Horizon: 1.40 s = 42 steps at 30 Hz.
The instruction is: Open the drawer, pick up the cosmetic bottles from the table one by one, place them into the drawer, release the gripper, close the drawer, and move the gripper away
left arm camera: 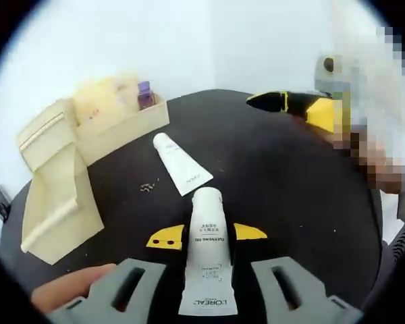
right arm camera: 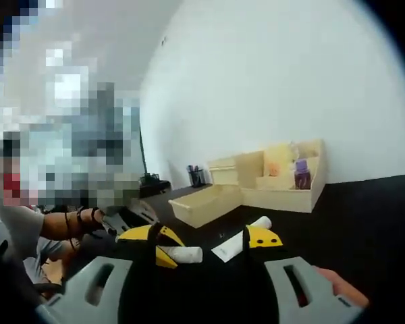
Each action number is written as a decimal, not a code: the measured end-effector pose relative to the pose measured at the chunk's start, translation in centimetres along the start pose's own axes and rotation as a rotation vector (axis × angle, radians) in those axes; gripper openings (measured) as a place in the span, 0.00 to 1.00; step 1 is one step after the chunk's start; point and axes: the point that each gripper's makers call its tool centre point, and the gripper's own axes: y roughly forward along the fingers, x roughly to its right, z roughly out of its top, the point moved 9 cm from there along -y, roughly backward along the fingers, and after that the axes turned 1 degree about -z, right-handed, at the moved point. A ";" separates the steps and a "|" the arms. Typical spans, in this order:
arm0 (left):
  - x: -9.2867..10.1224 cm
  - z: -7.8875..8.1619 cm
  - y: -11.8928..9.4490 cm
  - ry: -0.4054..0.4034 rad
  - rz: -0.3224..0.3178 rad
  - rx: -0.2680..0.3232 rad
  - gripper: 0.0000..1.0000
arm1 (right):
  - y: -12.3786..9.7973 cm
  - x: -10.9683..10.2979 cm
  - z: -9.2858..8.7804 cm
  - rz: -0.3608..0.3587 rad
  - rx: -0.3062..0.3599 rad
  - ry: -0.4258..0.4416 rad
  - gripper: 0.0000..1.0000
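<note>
From the left in the left gripper view, the pulled-out wooden drawer is jutting over the near edge of the black bench, and the organiser behind it is holding a purple bottle. Swinging a load in low from that side risks knocking the drawer wall or pushing the whole unit back. Just right of it, a second white tube is lying loose on the bench, directly along the path to the drawer; a low carry could be sweeping it aside. At centre, the left claw is pinching the L'Oreal cleansing-gel tube around its middle; the tube is soft and smooth, so it could be sliding or buckling if tilted. To the right, the bench is lying open up to the other claw near its far edge.

In the right gripper view, the left claw is sitting at the left with its tube, so the two claws could be colliding. The right claw is standing spread, carrying nothing, with the drawer ahead.
</note>
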 end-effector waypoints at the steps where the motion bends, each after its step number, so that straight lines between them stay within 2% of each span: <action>1: 0.1 0.2 -0.2 0.005 0.008 0.016 0.20 | 0.0 0.0 0.0 0.008 0.002 0.023 0.47; 5: 0.3 0.6 -0.6 0.038 0.043 0.030 0.15 | -0.1 0.2 -0.3 0.036 0.010 0.126 0.46; 7: -0.2 0.7 -1.0 0.042 0.077 0.027 0.00 | -0.1 0.3 -0.4 0.036 0.008 0.143 0.46; 8: -0.4 1.1 -1.2 0.062 0.067 0.042 0.00 | -0.1 0.1 -0.5 0.036 0.008 0.144 0.46; 9: -0.6 0.7 -1.0 0.095 0.063 -0.009 0.03 | -0.1 0.1 -0.5 0.035 0.007 0.142 0.46; 10: -0.5 0.9 -1.1 0.079 0.068 0.018 0.10 | -0.1 0.1 -0.4 0.033 0.006 0.136 0.46; 11: -0.5 1.1 -1.2 0.073 0.053 0.012 0.13 | -0.1 0.1 -0.4 0.032 0.004 0.130 0.46; 15: -0.4 0.6 -0.6 0.067 0.046 -0.058 0.24 | -0.1 -0.1 -0.5 0.037 0.002 0.133 0.46; 18: -0.3 0.6 0.3 0.046 0.032 -0.093 0.24 | -0.1 -0.2 -0.6 0.037 0.000 0.130 0.46; 19: -0.7 1.0 0.6 0.041 0.025 -0.097 0.24 | -0.1 -0.2 -0.6 0.037 0.000 0.131 0.46; 23: -0.7 1.7 1.8 0.023 0.003 -0.201 0.24 | -0.2 -0.3 -0.7 0.037 -0.001 0.134 0.45; 24: -0.8 2.0 2.1 0.025 0.003 -0.203 0.23 | -0.2 -0.4 -0.8 0.037 -0.001 0.134 0.45; 27: -0.4 2.0 2.8 0.017 -0.022 -0.263 0.20 | -0.2 -0.5 -0.8 0.039 0.001 0.134 0.45; 30: -0.5 2.3 2.9 0.026 -0.020 -0.272 0.19 | -0.2 -0.5 -0.7 0.039 0.004 0.136 0.45; 32: -0.5 2.2 2.9 0.020 -0.017 -0.271 0.18 | -0.2 -0.6 -0.7 0.039 0.007 0.138 0.45; 35: -0.4 2.1 2.4 0.020 -0.001 -0.234 0.18 | -0.2 -0.8 -0.7 0.044 0.010 0.144 0.45; 38: -0.1 2.3 1.5 0.021 0.018 -0.168 0.17 | -0.1 -1.0 -0.8 0.055 0.013 0.163 0.45; 42: 0.4 2.9 0.0 0.031 0.042 -0.046 0.17 | 0.2 -1.3 -1.2 0.074 0.012 0.197 0.45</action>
